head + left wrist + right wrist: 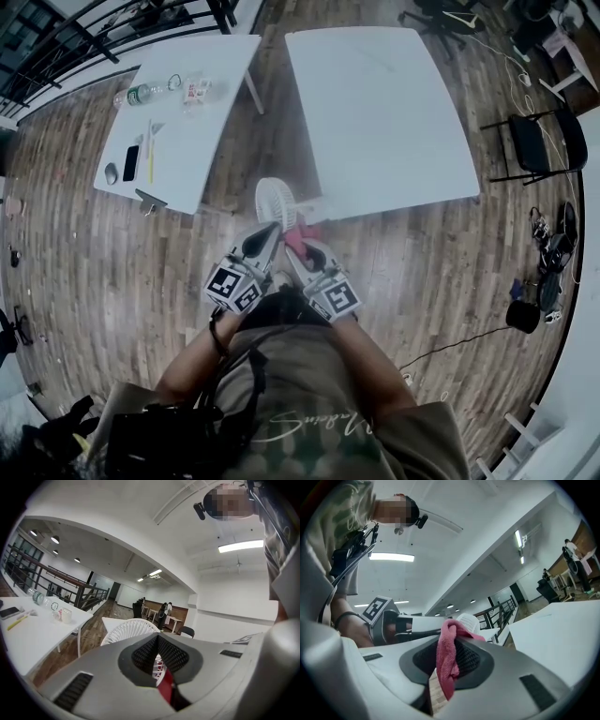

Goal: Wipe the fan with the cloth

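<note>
A small white fan (277, 200) stands at the near left corner of the right-hand white table (394, 122), its round grille facing me. My left gripper (269, 234) is shut, with its tips at the grille's lower rim. In the left gripper view the fan's ribs (126, 629) fill the space just past the closed jaws; whether they pinch a rib I cannot tell. My right gripper (298, 246) is shut on a pink cloth (296, 236) right beside the left one. In the right gripper view the cloth (447, 660) hangs from between the jaws, and the fan (469, 620) shows behind it.
A second white table (178, 112) at the left carries a water bottle (138, 95), a phone (130, 162) and small items. A black chair (534, 141) stands right of the big table. Cables and bags (548, 262) lie on the wooden floor at the right.
</note>
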Demonstrator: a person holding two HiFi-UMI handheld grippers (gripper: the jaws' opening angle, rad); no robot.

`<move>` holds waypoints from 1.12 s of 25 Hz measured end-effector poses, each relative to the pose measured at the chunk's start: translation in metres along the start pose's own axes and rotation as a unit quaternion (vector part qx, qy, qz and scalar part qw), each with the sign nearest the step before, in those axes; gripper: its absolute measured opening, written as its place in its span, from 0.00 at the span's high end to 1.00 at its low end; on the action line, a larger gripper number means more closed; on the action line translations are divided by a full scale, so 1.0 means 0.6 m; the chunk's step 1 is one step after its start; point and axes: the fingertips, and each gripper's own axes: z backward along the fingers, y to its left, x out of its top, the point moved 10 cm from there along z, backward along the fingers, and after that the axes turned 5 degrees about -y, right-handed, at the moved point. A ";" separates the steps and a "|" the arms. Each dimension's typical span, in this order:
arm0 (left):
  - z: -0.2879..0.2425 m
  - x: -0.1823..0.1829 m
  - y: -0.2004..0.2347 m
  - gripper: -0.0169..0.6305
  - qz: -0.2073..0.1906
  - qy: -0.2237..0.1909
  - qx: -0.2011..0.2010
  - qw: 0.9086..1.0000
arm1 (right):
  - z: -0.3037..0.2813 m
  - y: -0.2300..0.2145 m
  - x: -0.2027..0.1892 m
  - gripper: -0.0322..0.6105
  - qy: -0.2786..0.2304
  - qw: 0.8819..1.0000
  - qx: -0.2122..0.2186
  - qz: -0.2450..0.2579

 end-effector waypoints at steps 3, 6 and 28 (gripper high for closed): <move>0.002 0.000 0.002 0.94 0.000 -0.002 0.006 1.000 | -0.002 0.009 -0.011 0.81 0.011 1.000 0.000 0.015; 0.005 -0.001 0.004 0.94 0.005 -0.001 0.010 1.000 | -0.002 0.019 -0.025 0.81 0.038 0.999 -0.001 -0.002; 0.002 0.013 0.016 0.94 -0.019 0.020 -0.022 0.999 | -0.005 -0.031 -0.120 0.81 0.166 0.986 -0.003 -0.012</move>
